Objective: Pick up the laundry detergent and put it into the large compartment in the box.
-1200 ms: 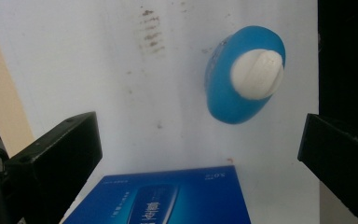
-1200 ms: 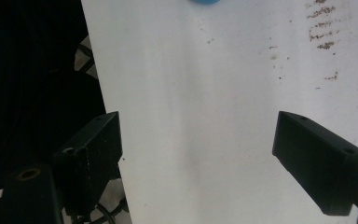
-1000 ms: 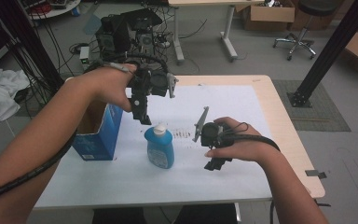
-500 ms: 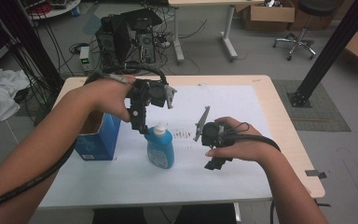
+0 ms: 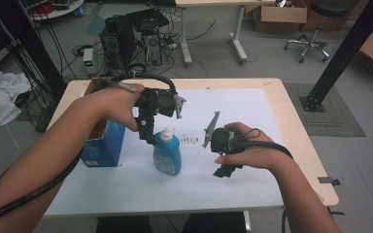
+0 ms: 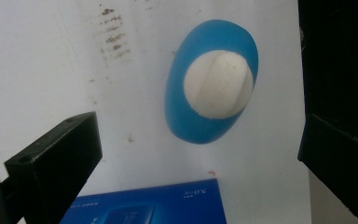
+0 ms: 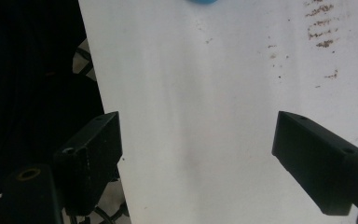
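A blue bottle (image 5: 167,154) with a white cap (image 5: 164,134) stands upright on the white sheet. My left gripper (image 5: 149,135) hangs just above and to the left of the cap, pointing down. In the left gripper view the bottle (image 6: 200,126) and its cap (image 6: 219,84) lie ahead between the jaws. That left gripper (image 6: 200,156) is open wide and holds nothing. My right gripper (image 5: 226,170) hovers to the right of the bottle, over the sheet. It also stands open (image 7: 205,156) and empty above bare paper, with the bottle's edge (image 7: 202,1) at the top.
An open blue box (image 5: 104,143) stands just left of the bottle, and its top (image 6: 144,205) shows below the left jaws. The white sheet (image 5: 252,107) covers most of the table (image 5: 296,121). Brown smudges (image 5: 190,141) mark the paper.
My left gripper has moved right from over the blue box and down to just above the bottle's cap. The right gripper and the bottle have stayed put.
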